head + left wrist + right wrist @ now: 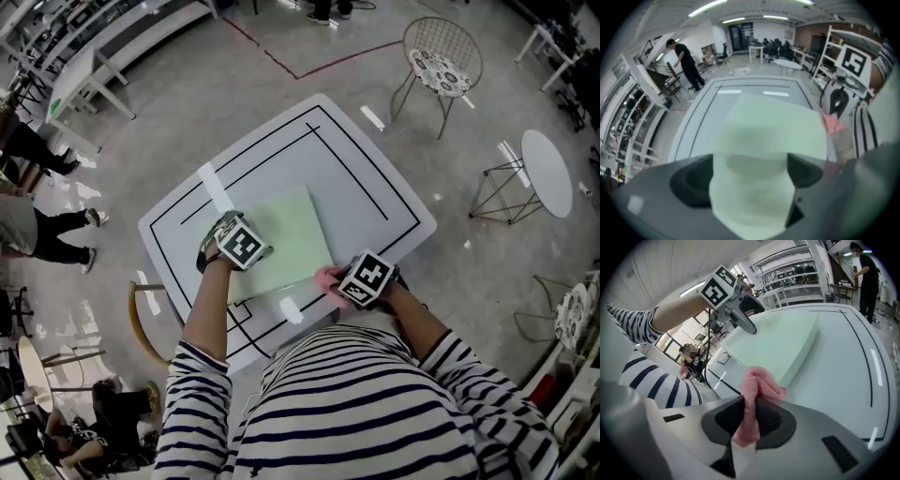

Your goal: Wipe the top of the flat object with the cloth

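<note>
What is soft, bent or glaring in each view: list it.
Head view: sharp, with bright glare patches on the floor at left. Left gripper view: fisheye bend, and the green board near the jaws is soft. Right gripper view: pink cloth crisp, table lines curved, corners dark.

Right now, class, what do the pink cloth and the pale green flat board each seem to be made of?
Pink cloth: soft knitted or woven textile, matte; coarse looped texture, limp folds.
Pale green flat board: probably foam or plastic, smooth matte; thick even edge, no gloss.
</note>
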Demonstrator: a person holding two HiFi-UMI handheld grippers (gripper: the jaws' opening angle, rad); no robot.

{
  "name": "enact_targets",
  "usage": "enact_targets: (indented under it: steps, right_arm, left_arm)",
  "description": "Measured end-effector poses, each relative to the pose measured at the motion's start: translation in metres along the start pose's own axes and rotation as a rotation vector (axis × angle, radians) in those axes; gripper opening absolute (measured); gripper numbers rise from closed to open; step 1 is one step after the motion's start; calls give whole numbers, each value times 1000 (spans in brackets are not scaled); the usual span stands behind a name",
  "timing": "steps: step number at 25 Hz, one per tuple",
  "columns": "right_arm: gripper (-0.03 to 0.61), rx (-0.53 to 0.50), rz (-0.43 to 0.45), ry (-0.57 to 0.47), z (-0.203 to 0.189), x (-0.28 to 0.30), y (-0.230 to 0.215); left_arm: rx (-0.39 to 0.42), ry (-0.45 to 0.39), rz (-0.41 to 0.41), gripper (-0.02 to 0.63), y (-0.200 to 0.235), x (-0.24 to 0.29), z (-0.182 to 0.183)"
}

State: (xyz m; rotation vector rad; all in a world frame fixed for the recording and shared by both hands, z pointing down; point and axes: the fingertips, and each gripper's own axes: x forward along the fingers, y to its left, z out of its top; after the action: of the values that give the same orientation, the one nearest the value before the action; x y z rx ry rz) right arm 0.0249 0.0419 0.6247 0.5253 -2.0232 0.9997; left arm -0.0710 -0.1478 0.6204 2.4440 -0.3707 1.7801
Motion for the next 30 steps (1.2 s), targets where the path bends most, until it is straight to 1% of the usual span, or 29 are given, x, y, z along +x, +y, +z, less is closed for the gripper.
enact_targets:
  steps: [3,8,10,14,16,19,22,25,29,30]
  right_arm:
    - [57,-9,30,28,0,7,5]
    - [57,32,-22,20,10,12,-6]
    - [55,52,-67,8,13,9,-18]
    - [55,83,-179,-23,23,-5,-58]
    - [55,79,-228,-30,30,-12,-78]
    - [55,82,-297,-54,47,-21,-109]
    - [55,82,-368,-80,70,-27,-140]
    - [56,73,-417,-98,94,-29,-163]
    - [55,65,-455,-116,122,-29,-181]
    - [55,62,-457,-119,127,-28,-183]
  left_arm:
    - [31,20,-10,495,5,1,1]
    - [24,10,-19,488,3,6,-1]
    - [0,-10,-27,472,2,7,1]
    - [-60,-56,-46,421,-3,10,10]
    - [-86,-62,-48,420,-4,11,13]
    - [-125,-48,-39,420,0,11,13]
    - [-153,-69,-41,422,2,15,22]
    - [-177,-54,-24,422,3,16,23]
    - [-170,-104,-24,422,5,20,38]
    - [-174,-101,-25,422,5,21,38]
